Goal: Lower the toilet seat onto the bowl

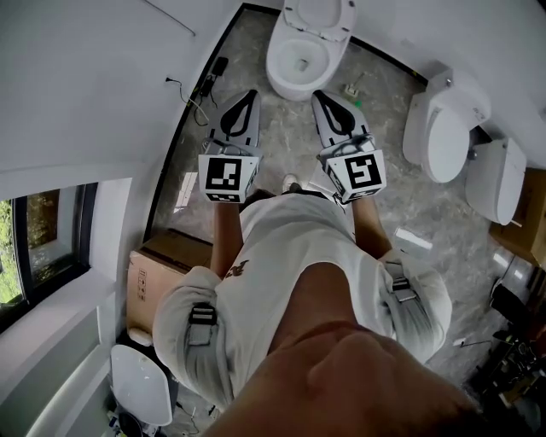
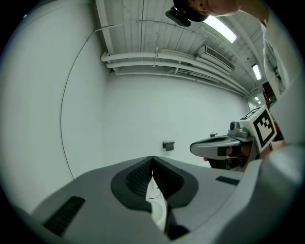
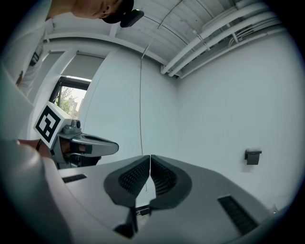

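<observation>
Two hand-held grippers, left and right, both with jaws pressed together and nothing pinched, held level side by side. Just ahead of their tips sits the toilet bowl, and the toilet seat is raised at its far side, beyond both. Off past the right one, another toilet stands on the floor.

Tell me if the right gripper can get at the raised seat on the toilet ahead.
Probably, but not from here: the right gripper is short of the toilet seat, with only bare floor between them, so nothing blocks the way. Its jaws are shut and empty.
</observation>
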Tool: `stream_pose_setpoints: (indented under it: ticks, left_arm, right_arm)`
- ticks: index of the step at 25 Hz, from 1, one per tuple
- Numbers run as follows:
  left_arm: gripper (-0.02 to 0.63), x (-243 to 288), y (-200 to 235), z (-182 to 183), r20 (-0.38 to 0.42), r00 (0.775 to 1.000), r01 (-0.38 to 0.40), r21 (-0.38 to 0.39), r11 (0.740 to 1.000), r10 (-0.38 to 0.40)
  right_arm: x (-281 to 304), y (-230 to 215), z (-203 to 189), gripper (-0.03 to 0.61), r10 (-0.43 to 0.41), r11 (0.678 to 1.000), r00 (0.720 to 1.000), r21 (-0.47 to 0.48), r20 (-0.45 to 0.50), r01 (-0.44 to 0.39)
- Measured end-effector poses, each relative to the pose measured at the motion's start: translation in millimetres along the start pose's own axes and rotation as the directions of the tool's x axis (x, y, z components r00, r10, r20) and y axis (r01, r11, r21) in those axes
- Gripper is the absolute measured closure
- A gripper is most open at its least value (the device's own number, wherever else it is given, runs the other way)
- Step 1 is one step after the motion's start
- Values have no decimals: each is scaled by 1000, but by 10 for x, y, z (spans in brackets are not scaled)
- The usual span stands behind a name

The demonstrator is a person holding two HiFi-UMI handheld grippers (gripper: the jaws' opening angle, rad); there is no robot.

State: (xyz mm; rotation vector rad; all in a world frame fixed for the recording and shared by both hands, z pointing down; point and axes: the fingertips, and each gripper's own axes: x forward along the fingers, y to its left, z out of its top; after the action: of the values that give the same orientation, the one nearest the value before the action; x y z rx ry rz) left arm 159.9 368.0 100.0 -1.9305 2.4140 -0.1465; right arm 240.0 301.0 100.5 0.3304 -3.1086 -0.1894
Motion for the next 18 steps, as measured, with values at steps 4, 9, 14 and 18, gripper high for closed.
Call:
stream_pose_setpoints:
  ticks: [4,9,14,18]
  left_arm:
    - [591,197,23,6,-16,1000,11,11,1000,-10]
    - [591,467,122,-32,-25,999,33,22,999,-32]
    - [591,721,324,-130,-26,997,73,13,997,-73]
    - [591,981,548,-203,-26,993,116,3,993,-116]
  right_arm:
    - [114,-165,-22,557,-8,1000,1000,18,3,8]
    - [290,-335,-106,557,-29,999,1000,36,-7,29]
    - [567,-468,-177,557,-72,997,997,35,-14,73]
    - [833,-569,-225,557,-113,993,993,25,-31,114]
